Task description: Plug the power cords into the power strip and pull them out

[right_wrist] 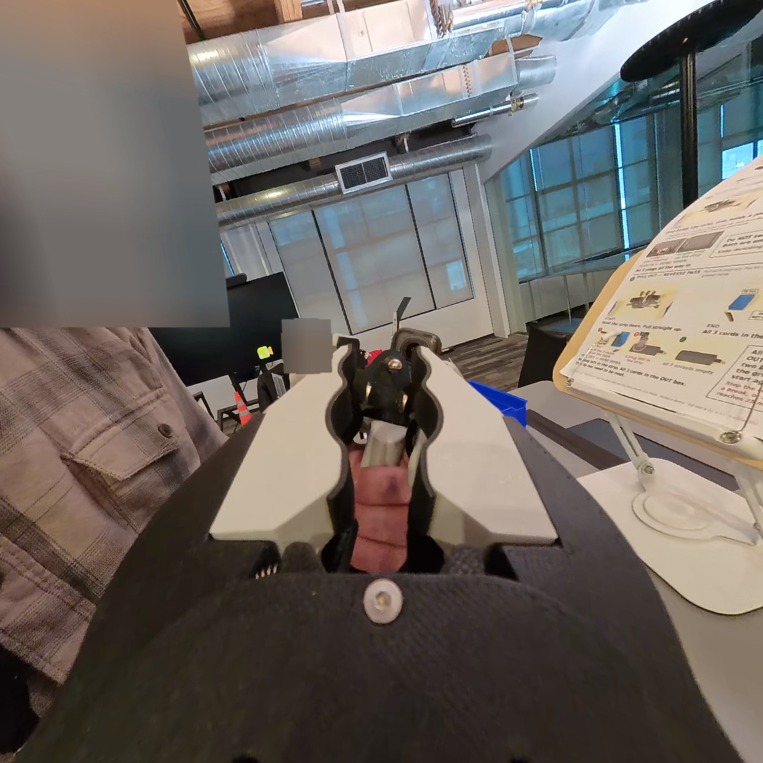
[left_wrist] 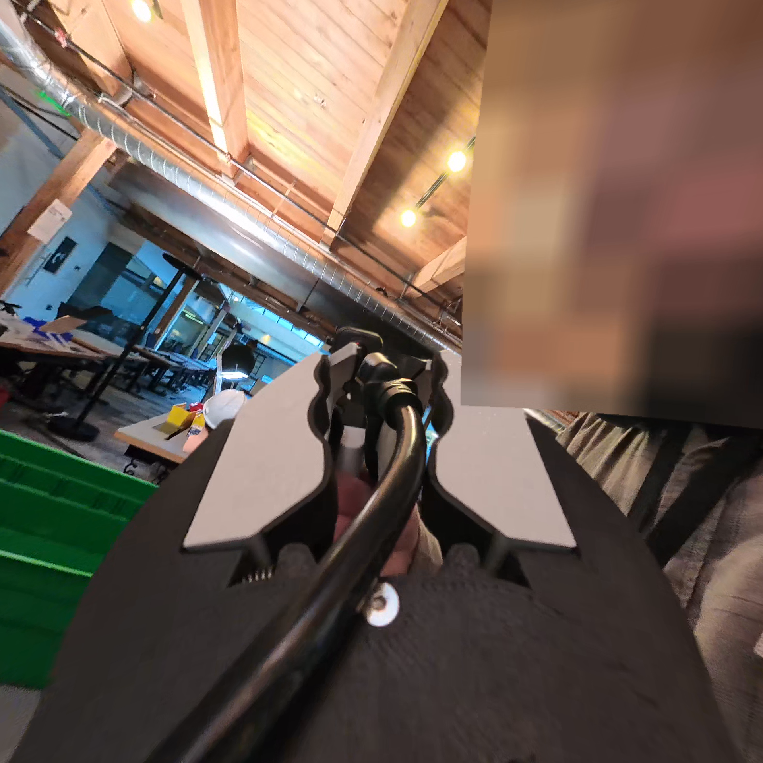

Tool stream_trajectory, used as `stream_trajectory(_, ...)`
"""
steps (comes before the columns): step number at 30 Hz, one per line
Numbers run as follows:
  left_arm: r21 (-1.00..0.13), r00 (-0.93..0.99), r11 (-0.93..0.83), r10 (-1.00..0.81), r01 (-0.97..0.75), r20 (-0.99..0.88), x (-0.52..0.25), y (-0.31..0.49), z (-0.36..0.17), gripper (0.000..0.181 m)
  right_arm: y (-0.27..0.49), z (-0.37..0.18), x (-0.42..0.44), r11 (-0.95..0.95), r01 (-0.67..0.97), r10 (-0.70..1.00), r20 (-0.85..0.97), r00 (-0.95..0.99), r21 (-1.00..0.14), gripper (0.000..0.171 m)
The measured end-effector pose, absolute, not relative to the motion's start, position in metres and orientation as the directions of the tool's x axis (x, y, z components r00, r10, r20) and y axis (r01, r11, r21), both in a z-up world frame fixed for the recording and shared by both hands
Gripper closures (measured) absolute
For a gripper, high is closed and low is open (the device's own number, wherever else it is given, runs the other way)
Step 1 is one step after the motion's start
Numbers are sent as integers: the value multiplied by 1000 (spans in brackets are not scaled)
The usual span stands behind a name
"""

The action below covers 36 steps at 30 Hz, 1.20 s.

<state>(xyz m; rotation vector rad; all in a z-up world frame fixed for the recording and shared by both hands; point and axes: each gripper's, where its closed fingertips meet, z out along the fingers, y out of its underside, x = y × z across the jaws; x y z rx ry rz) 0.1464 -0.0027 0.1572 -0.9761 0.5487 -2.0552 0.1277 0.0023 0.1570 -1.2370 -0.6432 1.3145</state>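
The left wrist view is showing a black power cord (left_wrist: 396,450) sitting between the two fingers of the left gripper (left_wrist: 382,371). The cord's thick ribbed end is up near the fingertips, and the rest of it is bending down and running back toward the camera. The jaws are close together, but it is hard to tell if they are pinching the cord or if it is just lying between them. Past the cord, the other gripper is facing this one, nose to nose. A person's hand (left_wrist: 371,516) is showing low between the fingers.

The right wrist view is showing the black plug (right_wrist: 386,388) of the cord, with its shiny metal prongs pointing at the camera. It is sitting right at the tips of the right gripper (right_wrist: 382,371). The jaws are nearly together around the plug, but whether they are squeezing it cannot be told. A person's finger (right_wrist: 380,512) is showing below the plug, between the white gripper fingers.

Both grippers are pointing up, away from the table. A green bin (left_wrist: 53,536) is sitting on the left in the left wrist view. A blue bin (right_wrist: 501,400) is sitting behind the right gripper. A paper sheet on a white stand (right_wrist: 677,330) is standing on the right. A person in a plaid shirt (right_wrist: 82,454) is standing close by. The power strip is not showing in either view.
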Motion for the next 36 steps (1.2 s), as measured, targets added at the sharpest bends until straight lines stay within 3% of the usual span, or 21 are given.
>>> stream_trajectory(8,-766,-220,-520,-854,379,471,144,9,138,142,14,138,129,-323,-386,900,-406,157,-864,148)
stream_trajectory(17,-751,-191,-523,-851,402,489,140,12,134,147,14,132,130,-324,-510,878,-454,151,-797,148)
stream_trajectory(19,-707,-207,-532,-842,465,497,127,20,139,177,7,141,140,-319,-562,892,-442,96,-764,129)
stream_trajectory(21,-719,-206,-538,-840,441,502,123,23,134,177,3,142,147,-302,-552,903,-418,94,-777,154)
stream_trajectory(23,-761,-176,-515,-855,394,488,129,18,128,177,0,139,145,-300,-521,905,-412,111,-799,157)
stream_trajectory(27,-797,-181,-502,-865,336,469,133,13,122,177,5,114,148,-345,-445,871,-458,175,-826,123)
stream_trajectory(29,-833,-205,-466,-884,298,421,133,6,122,177,7,99,150,-447,-439,826,-548,131,-779,100)
stream_trajectory(33,-896,-264,-375,-913,236,313,135,-7,123,177,-21,94,134,-661,-414,742,-629,-234,-626,120)
stream_trajectory(35,-915,-307,-349,-910,204,279,136,-14,124,177,-21,94,127,-674,-435,730,-628,-268,-597,147)
stream_trajectory(36,-915,-313,-346,-910,208,273,136,-15,126,177,-18,95,128,-657,-467,742,-619,-258,-592,147)
